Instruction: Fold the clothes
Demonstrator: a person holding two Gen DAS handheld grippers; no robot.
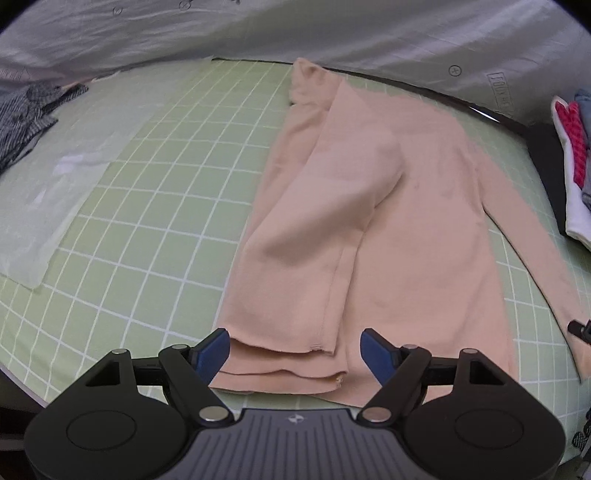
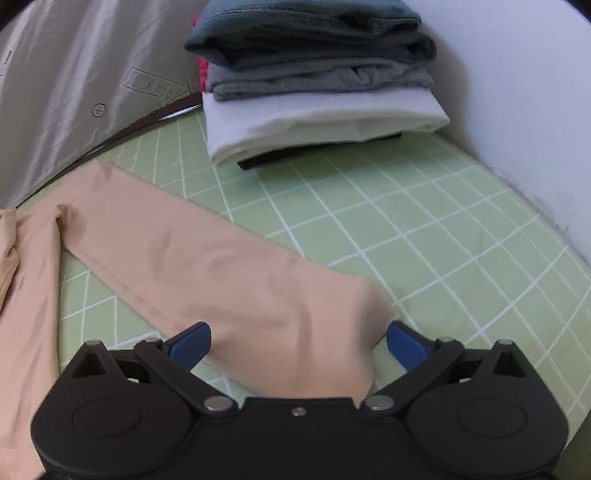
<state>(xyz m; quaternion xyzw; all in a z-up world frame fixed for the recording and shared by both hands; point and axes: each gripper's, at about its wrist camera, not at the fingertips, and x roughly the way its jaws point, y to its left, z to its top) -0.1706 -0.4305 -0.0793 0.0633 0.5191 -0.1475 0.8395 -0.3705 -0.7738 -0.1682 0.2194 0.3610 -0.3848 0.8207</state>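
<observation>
A peach long-sleeved top (image 1: 388, 206) lies on the green grid mat (image 1: 166, 177), its left side and sleeve folded over the body. My left gripper (image 1: 295, 350) is open, its blue pads on either side of the folded hem at the near edge. The top's right sleeve (image 2: 207, 266) stretches out across the mat in the right wrist view. My right gripper (image 2: 297, 345) is open, with the sleeve's cuff end lying between its jaws.
A stack of folded clothes (image 2: 317, 77) sits at the far right by the white wall (image 2: 517, 92); it also shows in the left wrist view (image 1: 572, 155). A dark striped garment (image 1: 26, 118) lies far left. A pale cloth (image 1: 55, 192) covers the mat's left part. Grey sheeting (image 1: 295, 33) runs behind.
</observation>
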